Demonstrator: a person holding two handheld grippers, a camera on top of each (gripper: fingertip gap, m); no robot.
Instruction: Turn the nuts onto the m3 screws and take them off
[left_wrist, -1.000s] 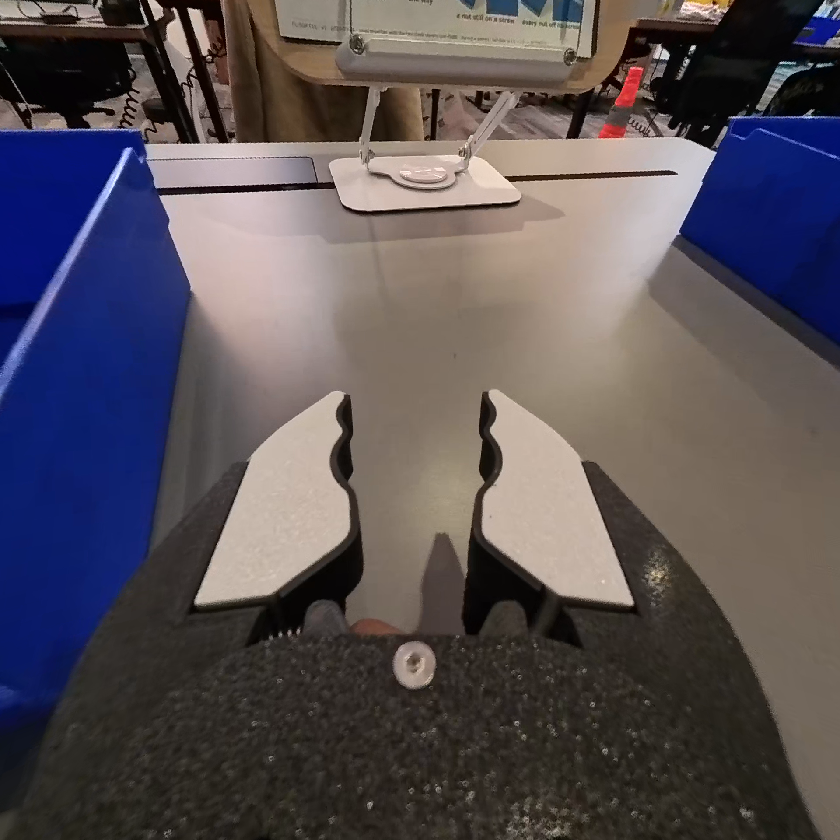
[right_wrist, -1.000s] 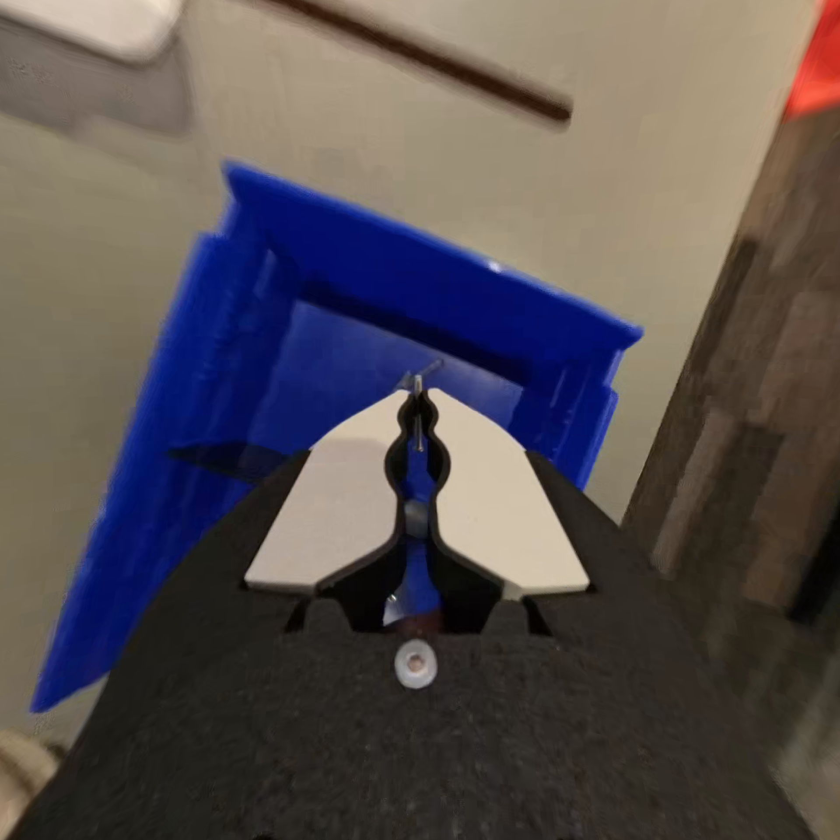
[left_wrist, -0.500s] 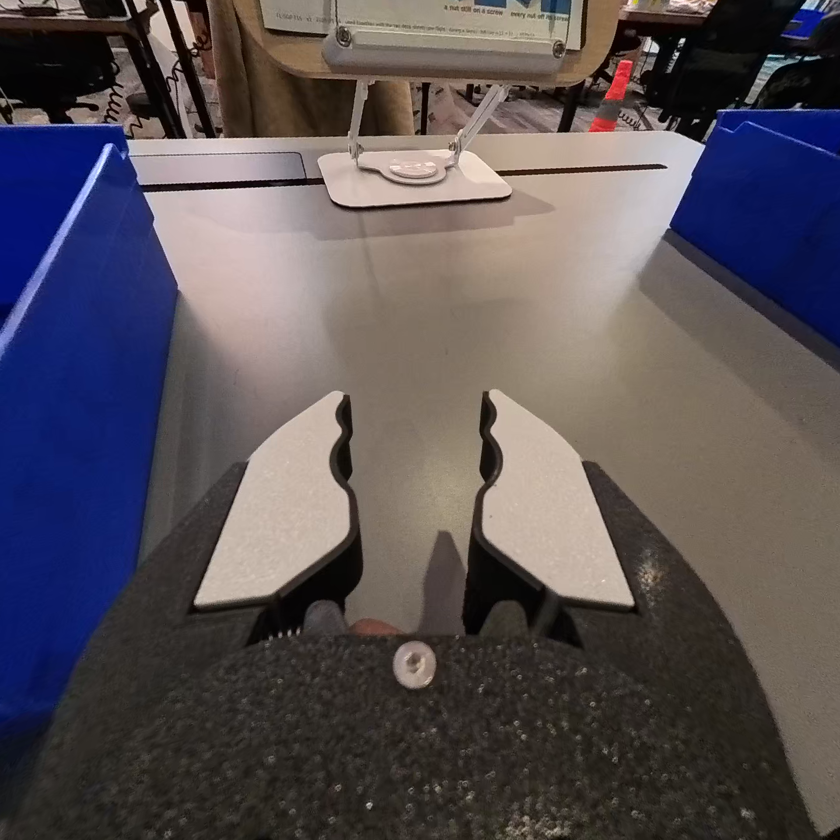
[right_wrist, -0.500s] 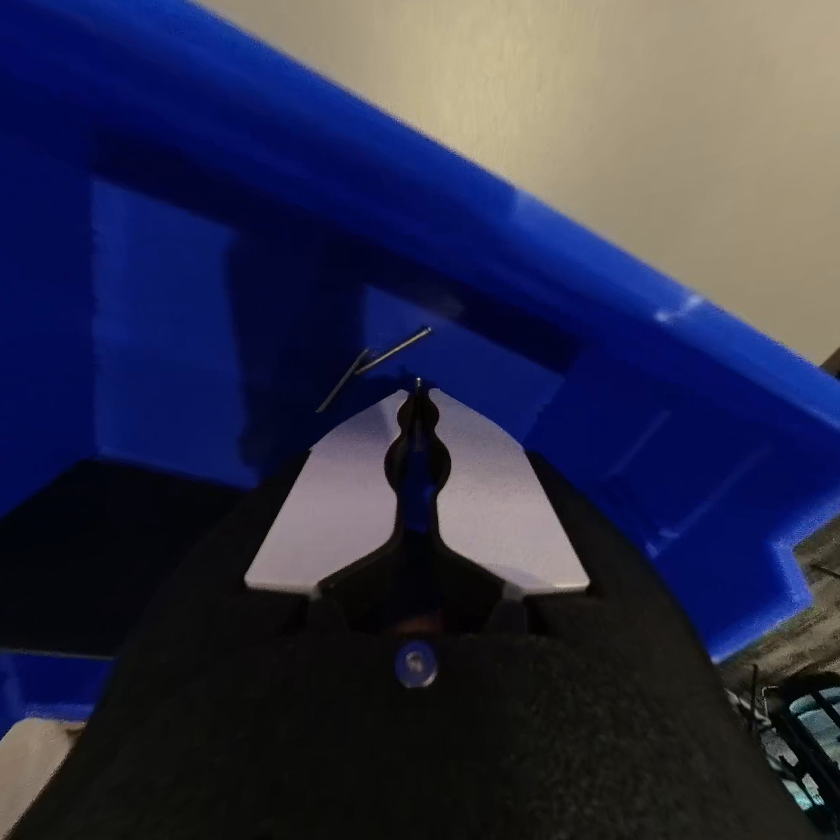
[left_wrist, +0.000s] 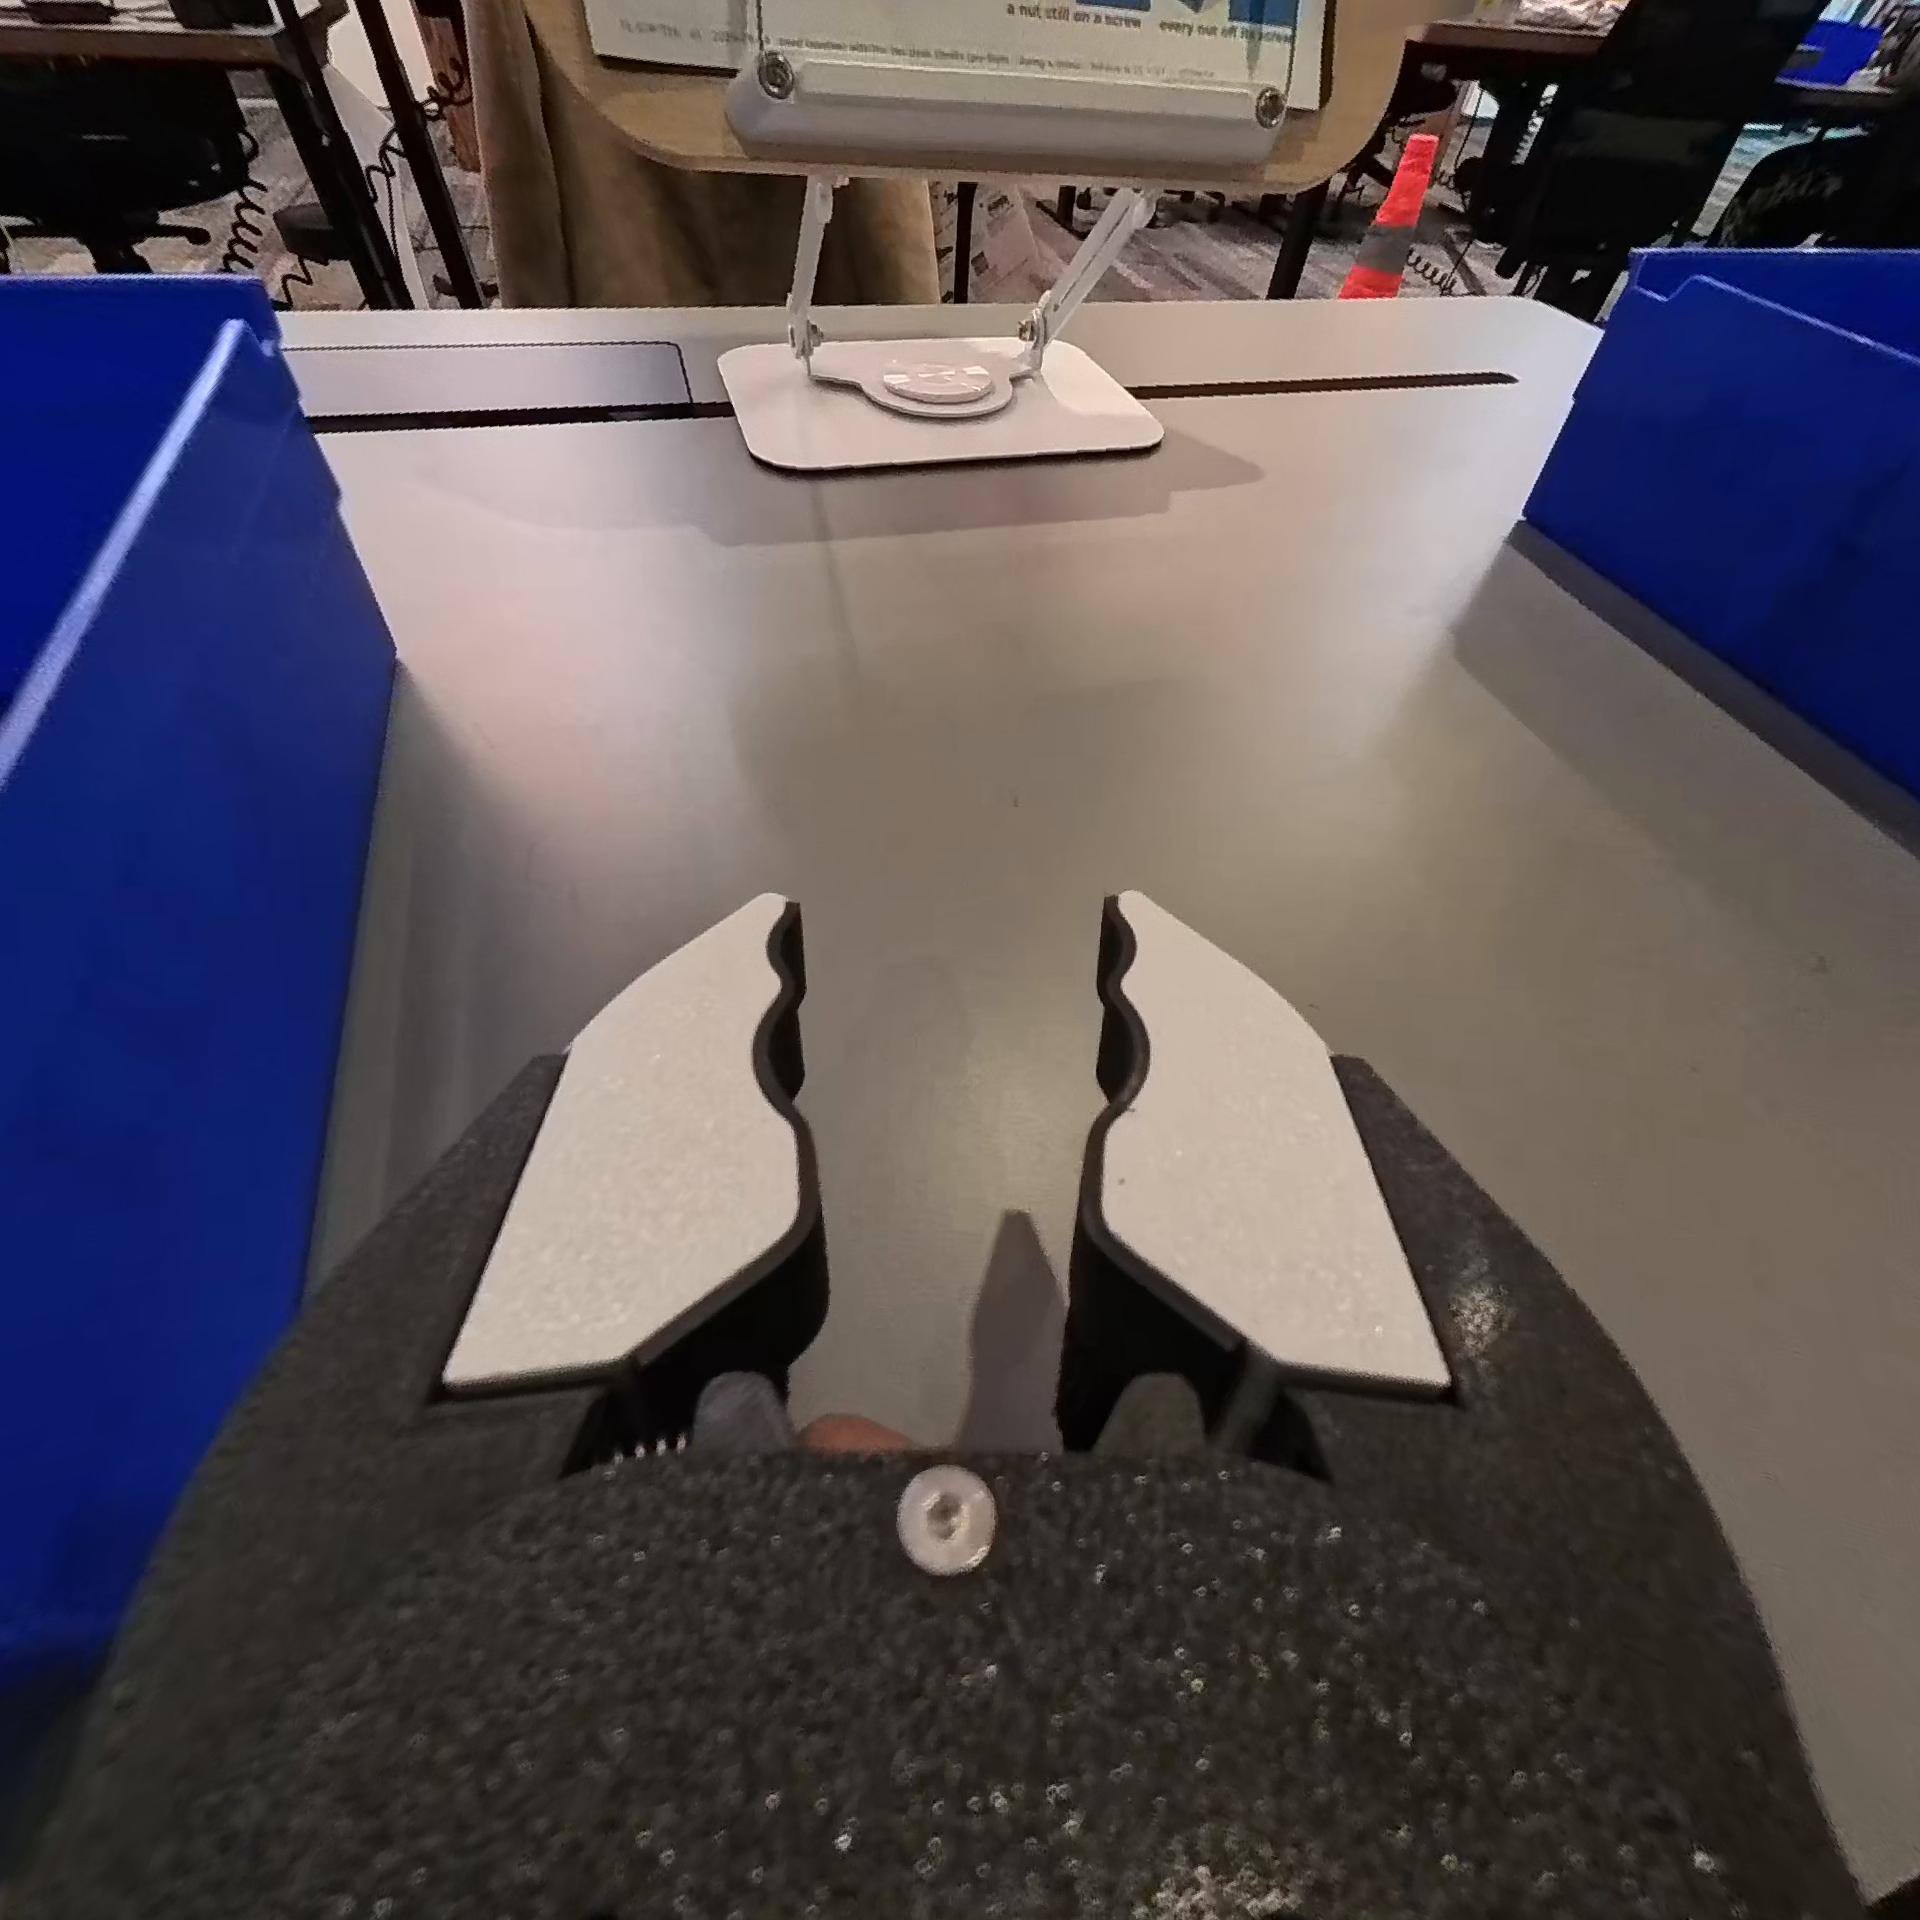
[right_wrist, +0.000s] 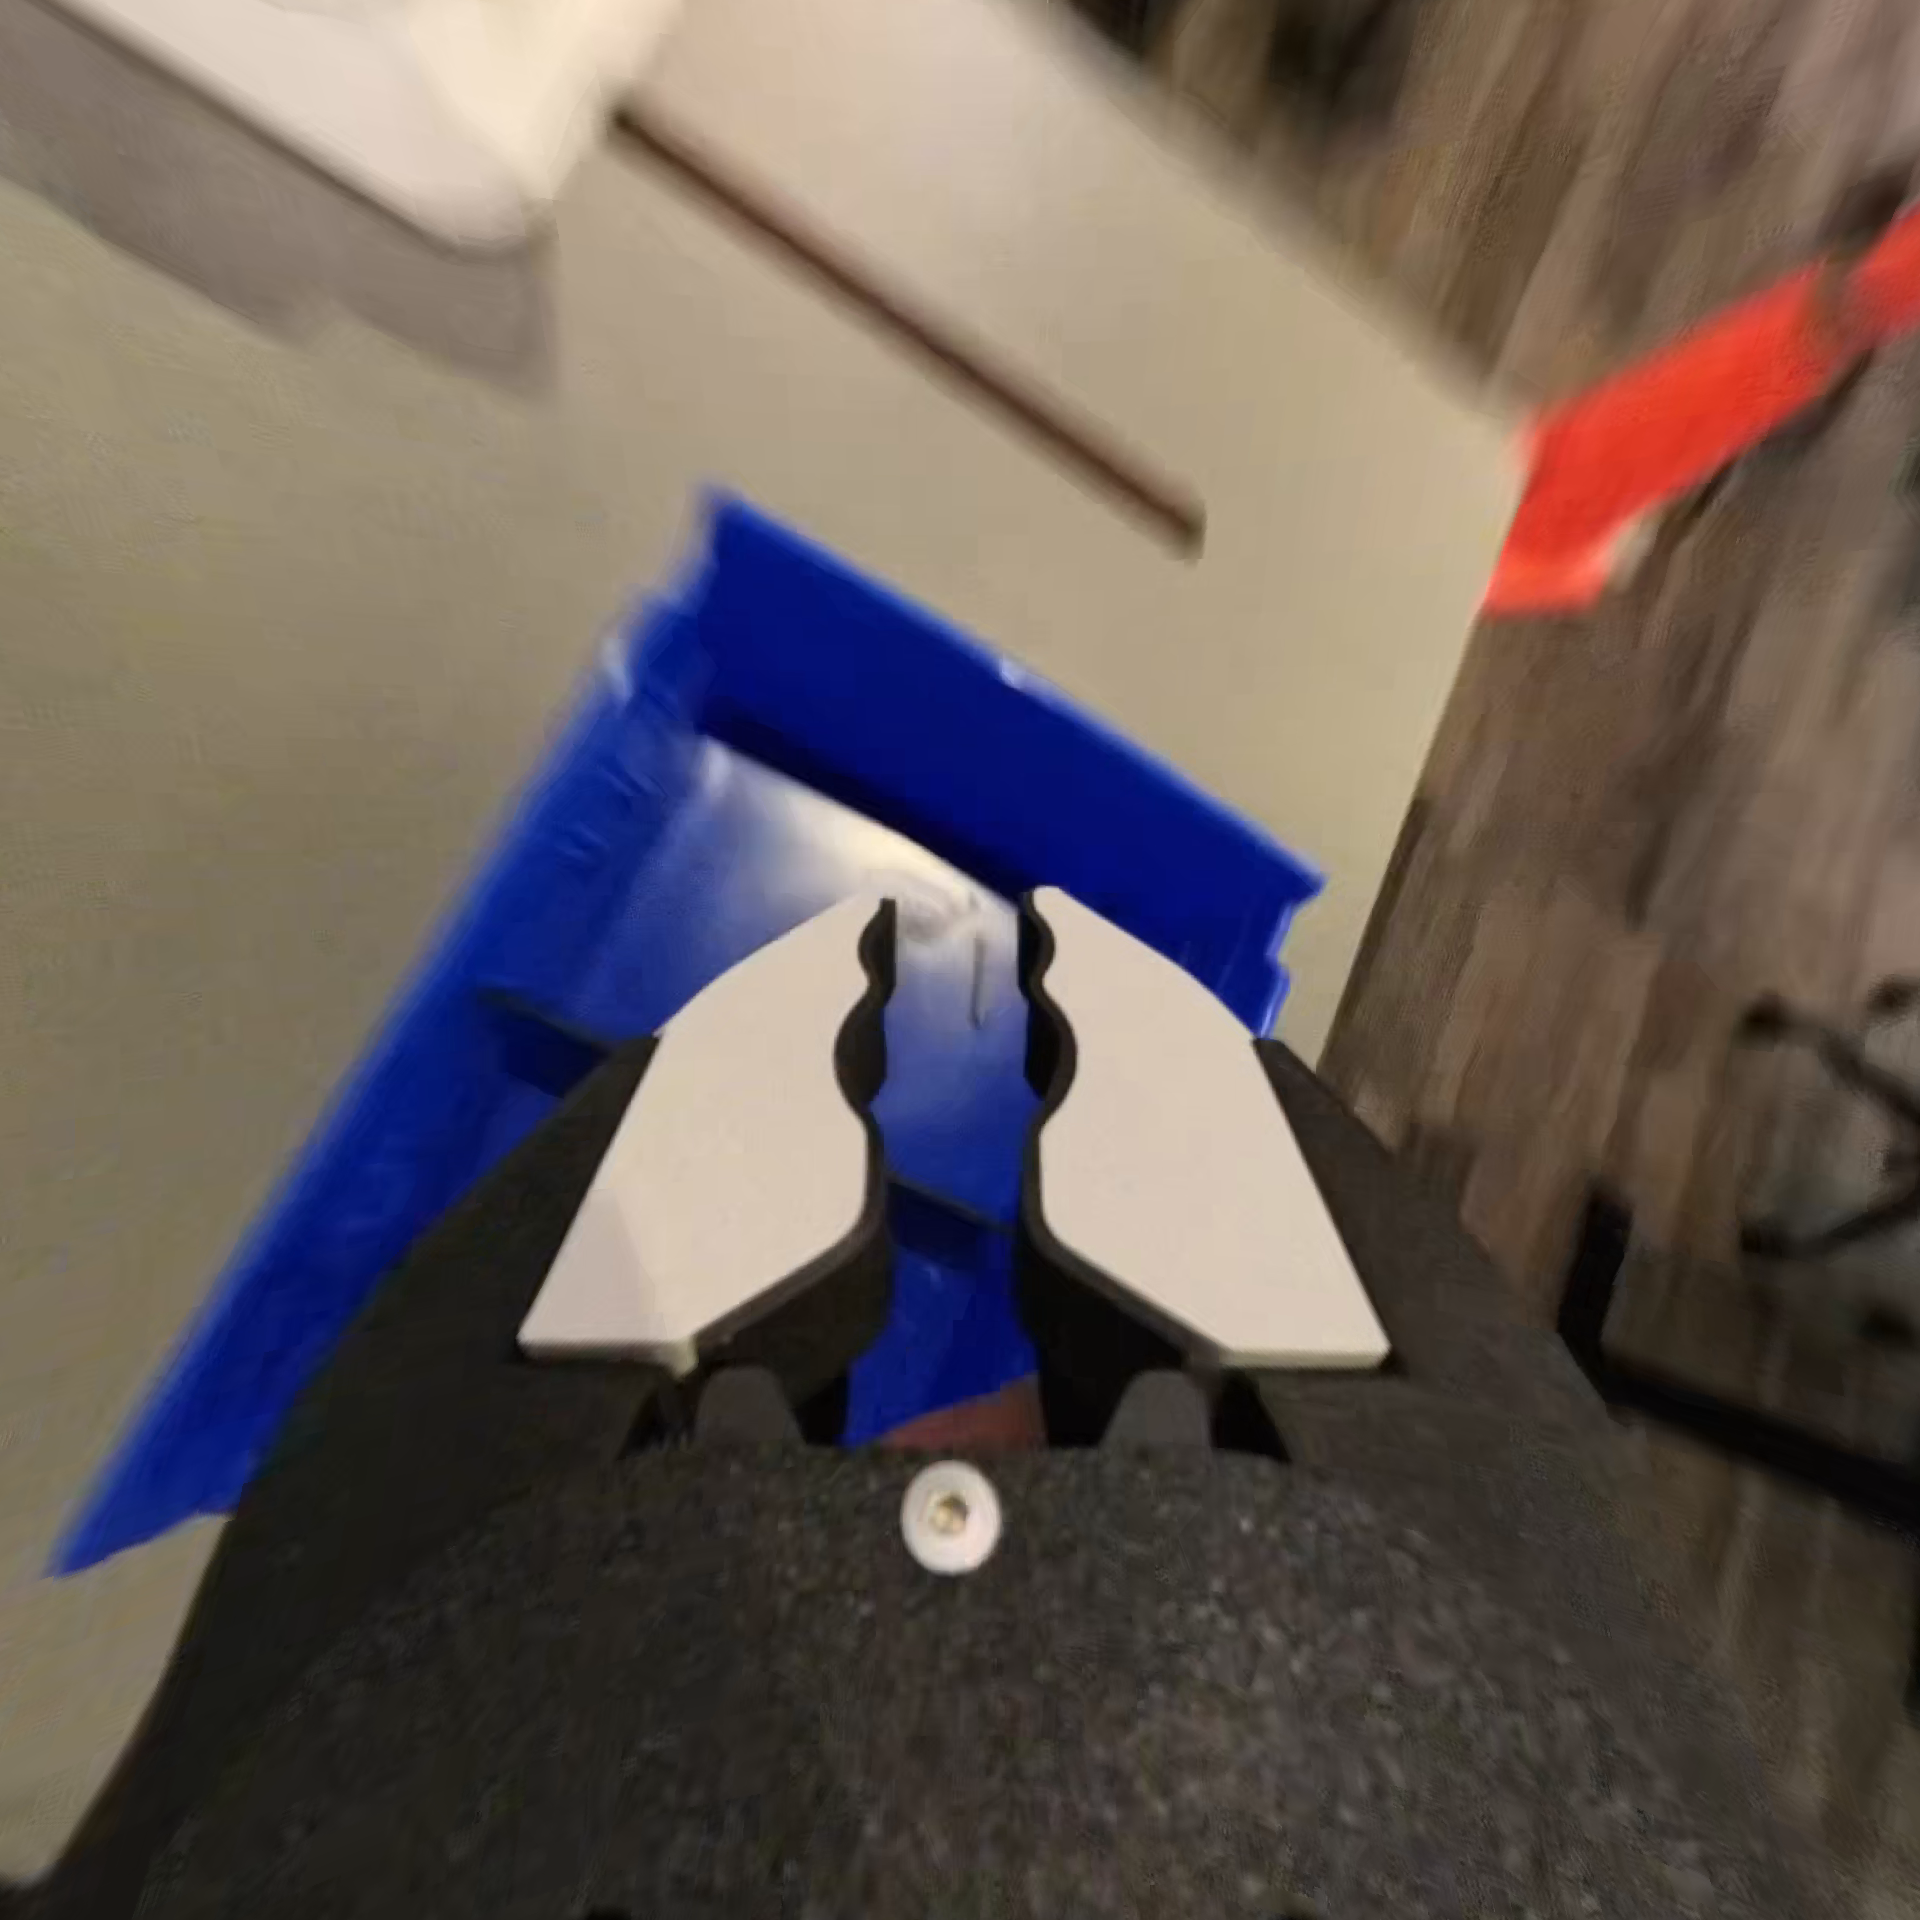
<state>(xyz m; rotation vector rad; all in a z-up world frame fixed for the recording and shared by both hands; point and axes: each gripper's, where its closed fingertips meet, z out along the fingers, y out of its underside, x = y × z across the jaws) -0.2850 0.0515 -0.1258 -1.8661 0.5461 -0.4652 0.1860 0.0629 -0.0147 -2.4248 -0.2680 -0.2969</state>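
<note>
Ahead of the spread left gripper (left_wrist: 951, 997) lies bare grey tabletop (left_wrist: 935, 727), walled by a blue plastic bin (left_wrist: 187, 831) leftward, another blue bin (left_wrist: 1756, 499) rightward, a white stand base (left_wrist: 940, 410) beyond.

Grey surface (left_wrist: 935, 727), dark slot running across its far part. White stand base (left_wrist: 940, 416) at far centre, carrying a wooden-backed printed board (left_wrist: 997, 62). Orange traffic cone (left_wrist: 1392, 223) on the floor beyond the far edge.
</note>
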